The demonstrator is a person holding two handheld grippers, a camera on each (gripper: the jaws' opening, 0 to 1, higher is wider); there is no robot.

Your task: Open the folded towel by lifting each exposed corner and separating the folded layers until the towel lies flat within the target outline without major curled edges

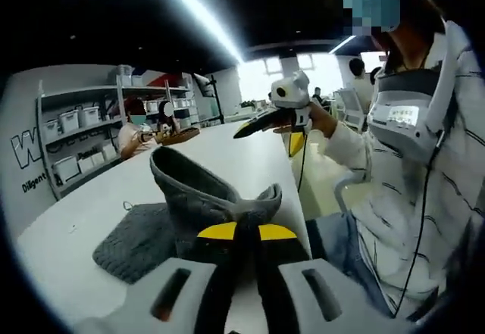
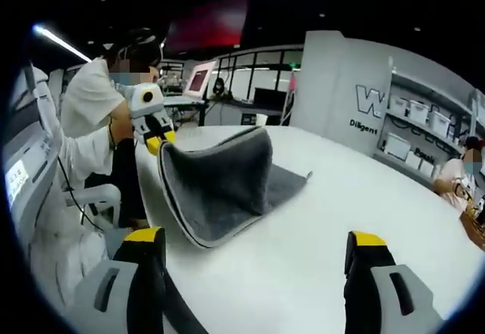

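A grey towel [image 1: 198, 198] lies on the white table [image 1: 91, 213]; one part of it stands up in a curled fold. My left gripper [image 1: 247, 232] is shut on the towel's near edge, its yellow tips pressed together. In the right gripper view the left gripper [image 2: 161, 143] holds a corner of the towel [image 2: 220, 179] above the table [image 2: 318, 228], while the rest of the cloth lies flat behind. My right gripper [image 2: 255, 237] is open, jaws wide apart, short of the towel and touching nothing. In the left gripper view the right gripper [image 1: 267, 133] hovers over the table's far side in a hand.
Shelves with white bins [image 1: 76, 122] stand along the wall. People sit at the table's far end [image 1: 136, 133] beside a wooden tray [image 1: 178, 135]. The person holding the grippers stands at the table's edge [image 1: 424, 167]. A chair [image 2: 98, 198] is beside the table.
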